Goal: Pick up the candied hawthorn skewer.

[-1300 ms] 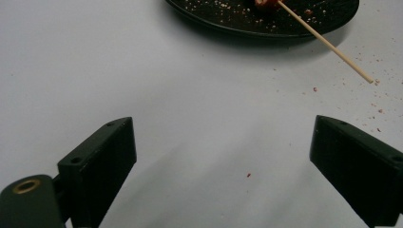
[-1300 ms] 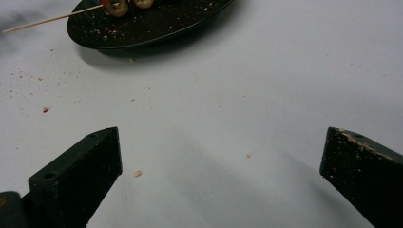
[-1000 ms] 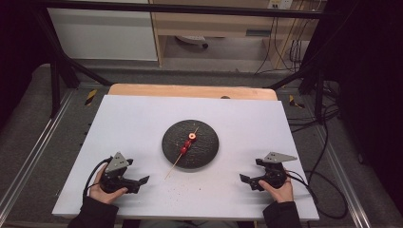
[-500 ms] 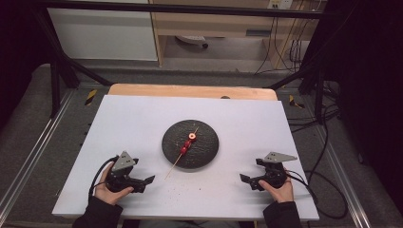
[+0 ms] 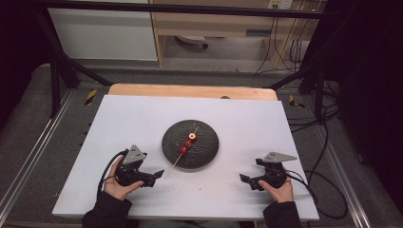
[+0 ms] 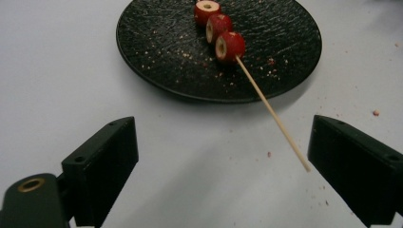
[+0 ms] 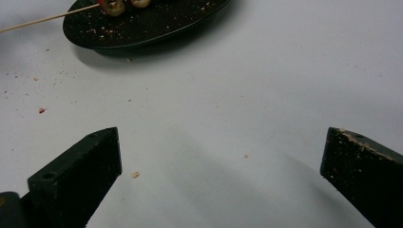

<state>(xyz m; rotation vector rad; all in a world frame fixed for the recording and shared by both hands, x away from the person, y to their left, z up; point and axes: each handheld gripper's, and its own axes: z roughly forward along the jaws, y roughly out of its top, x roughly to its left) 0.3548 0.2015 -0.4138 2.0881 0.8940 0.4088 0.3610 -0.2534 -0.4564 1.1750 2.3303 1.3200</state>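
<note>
**Skewer end just off the left gripper**

Skewer (image 6: 273,111) lying half on the plate (image 6: 157,57), bare stick poking out over the rim toward the near left of the table (image 5: 142,118). Free tip ending between the wide-parted jaws of the left gripper (image 5: 151,179), close to one jaw, not touching either. Nothing held there, jaws spread and empty, held in a hand (image 5: 119,187) low over the white top.

Over on the near right, right gripper (image 5: 248,181) also spread wide and empty, low over bare table, well apart from the plate. Scattered crumbs (image 7: 135,174) on the white surface in front of it.

Farther in, three red fruit pieces (image 6: 218,28) threaded on the stick, lined up one behind the other, sitting on the dark plate at mid-table. Fine crumbs dusted across the plate around them. Stick running beyond the fruit toward the plate's far side, seen from above. Behind the white top, a strip of bare wood (image 5: 190,90) along the far edge.
</note>
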